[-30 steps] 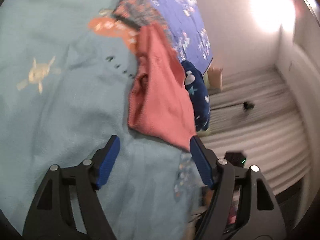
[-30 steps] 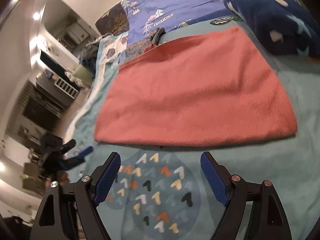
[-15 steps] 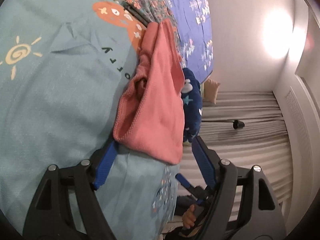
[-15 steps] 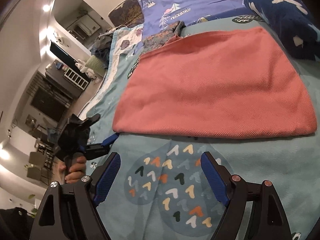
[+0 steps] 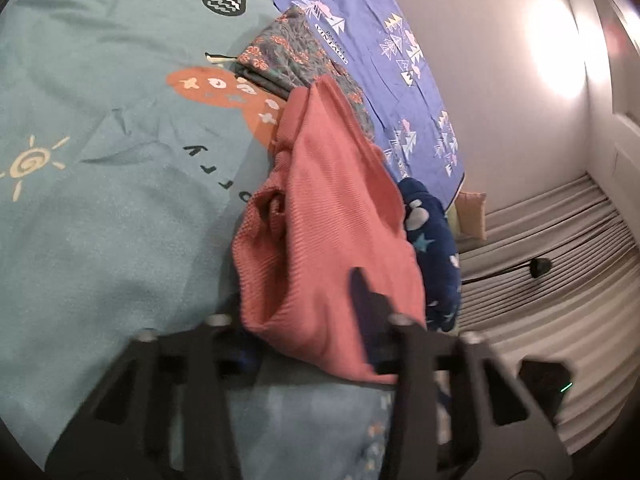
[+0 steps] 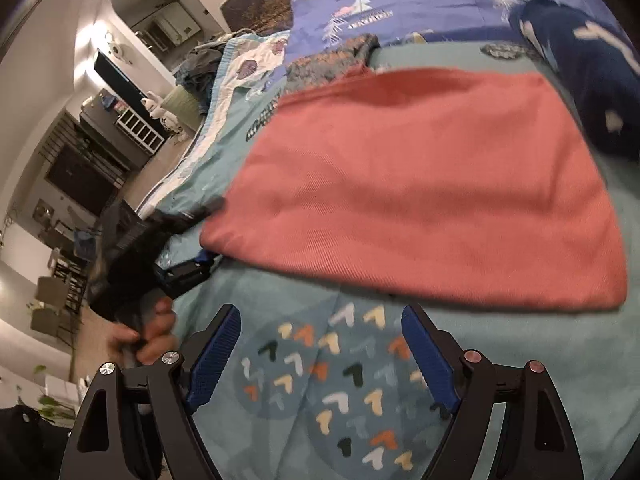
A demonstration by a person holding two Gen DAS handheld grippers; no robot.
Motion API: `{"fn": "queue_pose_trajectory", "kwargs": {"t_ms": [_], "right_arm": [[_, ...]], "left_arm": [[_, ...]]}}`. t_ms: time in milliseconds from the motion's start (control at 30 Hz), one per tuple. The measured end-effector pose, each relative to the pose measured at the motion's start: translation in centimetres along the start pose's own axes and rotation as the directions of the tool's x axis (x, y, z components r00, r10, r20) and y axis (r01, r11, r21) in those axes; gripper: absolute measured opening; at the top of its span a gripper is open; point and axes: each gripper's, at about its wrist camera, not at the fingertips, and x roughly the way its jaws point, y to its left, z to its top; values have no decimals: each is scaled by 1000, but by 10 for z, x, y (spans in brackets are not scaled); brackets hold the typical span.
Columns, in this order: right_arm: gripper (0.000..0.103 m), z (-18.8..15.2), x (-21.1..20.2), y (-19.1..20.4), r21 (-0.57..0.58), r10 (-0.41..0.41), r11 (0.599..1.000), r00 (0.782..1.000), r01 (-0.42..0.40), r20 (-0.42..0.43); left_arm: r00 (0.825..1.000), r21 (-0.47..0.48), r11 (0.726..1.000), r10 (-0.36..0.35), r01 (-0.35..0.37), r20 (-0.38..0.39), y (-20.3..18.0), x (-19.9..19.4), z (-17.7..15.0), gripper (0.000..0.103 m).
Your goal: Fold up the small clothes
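Now the left hand-held gripper [image 5: 308, 344] is closing on the near-left corner of the pink garment [image 6: 420, 184], spread lengthwise left-right on the bed [image 6: 560, 380]; the right hand-held gripper [image 6: 320, 356] hovers wide open, empty, just short of its near edge.

The garment [image 5: 328, 236] between my closing left jaws is salmon pink, a fine ribbed knit with no print. Under it lies my teal bedspread [image 5: 100, 208], printed with a cream sun, an orange blob and a black wavy heart; near my right side it shows a blue circle of white, orange and black chevrons. Beyond sits a periwinkle sheet [image 5: 384, 52] with white and pink trees, a grey floral cloth [image 5: 288, 52] and a navy starred garment [image 5: 432, 240]. My pads [image 6: 216, 356] are blue on black.
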Motion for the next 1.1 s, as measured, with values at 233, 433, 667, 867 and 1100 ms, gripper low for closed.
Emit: {"fn": "queue_pose_trajectory", "kwargs": {"t_ms": [233, 433, 667, 867, 1100], "right_arm": [[85, 105, 5, 46, -279, -248, 933, 968, 227, -44], [85, 177, 41, 89, -332, -258, 923, 953, 195, -158], [85, 199, 127, 128, -511, -446, 823, 840, 249, -309], [85, 184, 179, 147, -646, -593, 704, 746, 297, -303], [24, 170, 197, 139, -669, -638, 671, 708, 319, -303]], "left_arm": [[994, 47, 999, 22, -28, 109, -13, -10, -7, 6], [982, 249, 967, 10, -58, 187, -73, -11, -21, 6], [973, 385, 914, 43, -130, 225, -102, 0, -46, 6], [975, 423, 897, 34, -126, 220, -103, 5, -54, 6], [975, 423, 897, 38, -130, 218, -105, 3, -53, 6]]}}
